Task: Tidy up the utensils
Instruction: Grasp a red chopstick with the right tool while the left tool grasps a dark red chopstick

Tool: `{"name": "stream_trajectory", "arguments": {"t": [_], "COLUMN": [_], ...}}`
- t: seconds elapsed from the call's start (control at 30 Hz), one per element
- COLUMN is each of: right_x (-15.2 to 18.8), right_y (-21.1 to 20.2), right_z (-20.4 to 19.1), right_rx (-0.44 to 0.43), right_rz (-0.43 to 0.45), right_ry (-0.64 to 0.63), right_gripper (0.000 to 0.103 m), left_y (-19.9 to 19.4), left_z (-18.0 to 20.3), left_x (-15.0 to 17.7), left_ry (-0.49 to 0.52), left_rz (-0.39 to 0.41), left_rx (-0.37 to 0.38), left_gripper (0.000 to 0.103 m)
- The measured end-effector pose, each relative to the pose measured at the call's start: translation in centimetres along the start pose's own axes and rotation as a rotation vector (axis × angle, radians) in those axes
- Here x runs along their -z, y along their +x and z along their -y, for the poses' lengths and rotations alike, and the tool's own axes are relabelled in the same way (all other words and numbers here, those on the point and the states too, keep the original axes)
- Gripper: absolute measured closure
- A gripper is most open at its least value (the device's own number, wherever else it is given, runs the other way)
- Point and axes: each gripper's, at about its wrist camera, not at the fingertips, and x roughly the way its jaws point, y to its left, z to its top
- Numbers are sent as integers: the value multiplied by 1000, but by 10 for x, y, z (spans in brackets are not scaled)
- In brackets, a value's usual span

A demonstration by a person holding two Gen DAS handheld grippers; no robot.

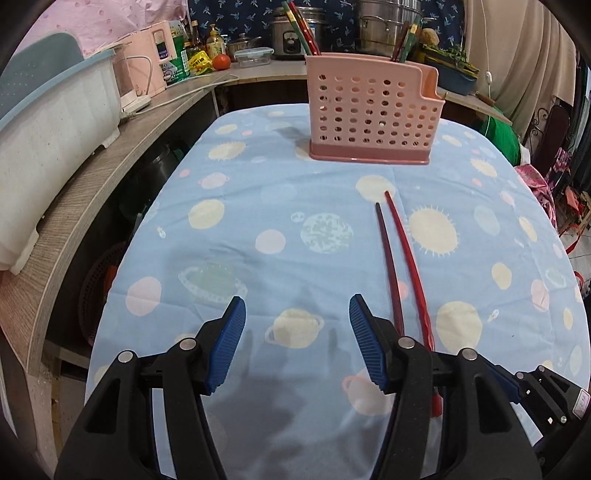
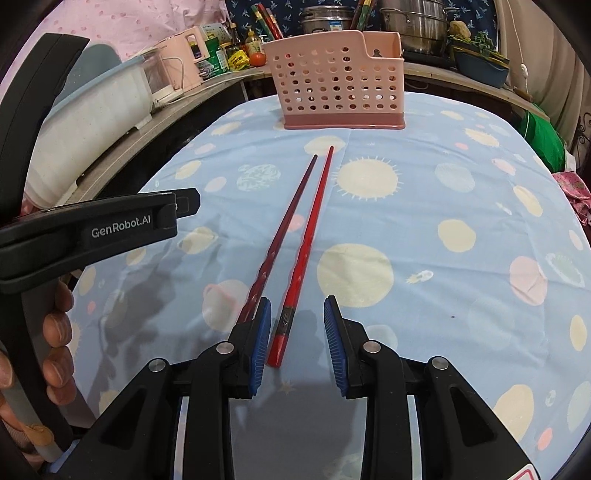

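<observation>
Two red chopsticks [image 2: 312, 225] lie side by side on the blue planet-print tablecloth [image 2: 424, 229], tips toward a pink perforated utensil holder [image 2: 338, 83] at the far end. My right gripper [image 2: 297, 314] is open; the brighter chopstick's butt end lies between its fingers, the darker one passes behind the left finger. In the left wrist view the chopsticks [image 1: 402, 258] lie just right of my open, empty left gripper [image 1: 297, 314], and the holder [image 1: 373, 110] stands ahead. Other chopsticks stick up behind the holder.
A wooden shelf [image 1: 85, 192] runs along the left with a white-and-blue dish rack [image 1: 55, 122], pink appliance, bottles and a tomato. Pots [image 2: 410, 22] and a planter stand behind the holder. The left gripper body [image 2: 92, 229] and a hand show in the right wrist view.
</observation>
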Motion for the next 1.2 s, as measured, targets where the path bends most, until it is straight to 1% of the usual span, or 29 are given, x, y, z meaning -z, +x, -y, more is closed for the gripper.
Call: {"name": "stream_trajectory", "arguments": {"t": [0.4, 0.63, 0.83, 0.93, 1.0, 1.03, 1.2], "right_x": [10, 12, 15, 15, 16, 16, 19], "right_y": [7, 7, 6, 5, 5, 5, 2], "right_z": [-4, -4, -3, -1, 1, 3, 9], "right_rx": [-1, 0, 14, 24, 31, 35, 39], "right_rz": [-26, -27, -16, -10, -8, -7, 3], "right_ry": [-2, -2, -5, -1, 7, 13, 30], "right_gripper": [73, 74, 79, 85, 93, 94, 96], "left_y": [7, 13, 14, 14, 14, 14, 13], "left_z": [-1, -5, -8, -7, -6, -5, 1], "left_x": [17, 30, 38, 40, 41, 42, 46], "left_ry": [1, -6, -14, -13, -11, -10, 2], "left_rz": [-50, -87, -104, -107, -109, -110, -117], "left_rx": [-1, -6, -6, -4, -3, -1, 10], "left_gripper": [47, 47, 47, 47, 47, 47, 46]}}
